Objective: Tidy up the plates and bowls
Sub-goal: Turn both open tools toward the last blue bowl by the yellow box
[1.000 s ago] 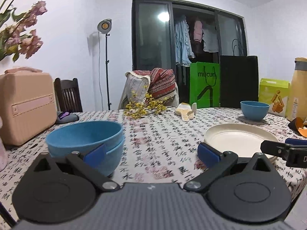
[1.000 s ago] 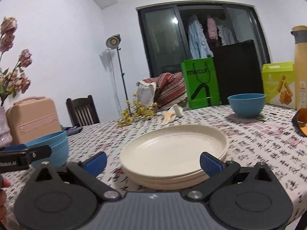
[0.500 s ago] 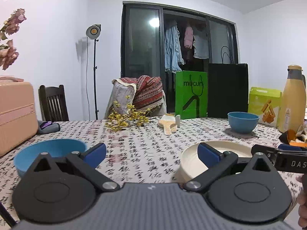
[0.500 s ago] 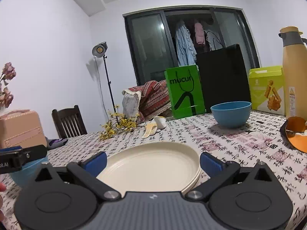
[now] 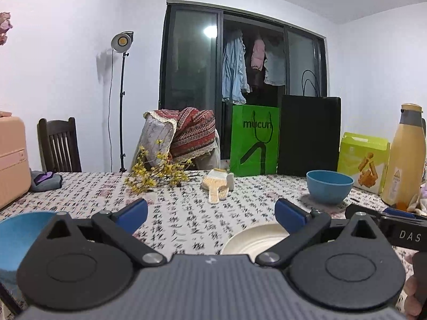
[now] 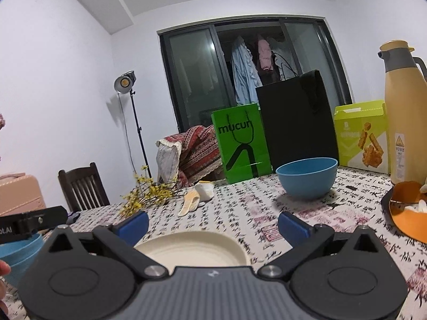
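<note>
A stack of cream plates (image 6: 192, 248) lies on the patterned tablecloth just below my right gripper (image 6: 213, 225), which is open and empty above it. The plates also show in the left wrist view (image 5: 253, 240). My left gripper (image 5: 210, 213) is open and empty, raised over the table. Stacked blue bowls (image 5: 18, 234) sit at the lower left, seen also in the right wrist view (image 6: 18, 253). A single blue bowl (image 6: 307, 177) stands farther back on the right, and shows in the left wrist view (image 5: 329, 190).
A green bag (image 5: 254, 141), black bag (image 5: 309, 136) and yellow-green box (image 5: 363, 160) stand at the table's far edge. A tan thermos (image 6: 405, 117) and orange dish (image 6: 408, 208) are at the right. Yellow flowers (image 5: 157, 176), a small toy (image 5: 217, 186) and a pink case (image 5: 10, 160) are also on the table.
Both grippers have risen and tilted up, away from the dishes. The blue bowls and cream plates have slid low in both views. Both stay open.
</note>
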`<state>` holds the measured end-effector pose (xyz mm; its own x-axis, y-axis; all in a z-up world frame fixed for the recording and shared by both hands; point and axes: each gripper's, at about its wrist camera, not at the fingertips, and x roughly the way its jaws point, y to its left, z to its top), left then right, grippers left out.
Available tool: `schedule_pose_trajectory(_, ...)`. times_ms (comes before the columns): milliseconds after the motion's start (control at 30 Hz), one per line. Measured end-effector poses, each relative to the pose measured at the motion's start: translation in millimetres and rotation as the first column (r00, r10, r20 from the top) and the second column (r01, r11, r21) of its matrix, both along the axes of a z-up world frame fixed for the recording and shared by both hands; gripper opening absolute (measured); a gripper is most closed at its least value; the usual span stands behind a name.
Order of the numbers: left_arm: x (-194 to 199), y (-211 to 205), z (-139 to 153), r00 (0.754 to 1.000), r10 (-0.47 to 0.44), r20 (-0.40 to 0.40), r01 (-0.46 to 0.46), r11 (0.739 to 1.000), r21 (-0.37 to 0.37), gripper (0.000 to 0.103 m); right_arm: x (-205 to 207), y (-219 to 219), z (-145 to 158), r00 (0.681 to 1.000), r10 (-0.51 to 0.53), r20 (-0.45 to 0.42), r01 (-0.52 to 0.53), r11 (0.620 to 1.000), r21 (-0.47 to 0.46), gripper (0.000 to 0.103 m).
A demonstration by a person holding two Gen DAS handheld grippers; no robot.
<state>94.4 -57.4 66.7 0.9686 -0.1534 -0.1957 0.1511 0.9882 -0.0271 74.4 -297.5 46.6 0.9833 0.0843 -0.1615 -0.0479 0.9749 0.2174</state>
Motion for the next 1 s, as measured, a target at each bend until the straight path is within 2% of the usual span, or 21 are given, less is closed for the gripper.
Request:
schedule_pose_trajectory(400, 38, -27, 21, 0.999, -0.031, 0.026, 0.031, 0.999, -0.016, 0.103, 38, -24, 20, 0.999, -0.044, -0.006, 0.044, 0.999, 0.0, 0.103)
schedule_pose_trajectory(800, 82, -47, 52, 0.998, -0.061, -0.009, 0.061, 0.997, -0.055, 0.103, 82, -35, 51, 0.997, -0.073, -0.01, 0.073, 0.997, 0.013, 0.103)
schedule_pose_trajectory(1000, 106, -55, 62, 0.999, -0.035, -0.031, 0.032, 0.997, -0.068, 0.103, 104, -38, 66, 0.996, -0.088, -0.017, 0.089, 0.995, 0.048, 0.103)
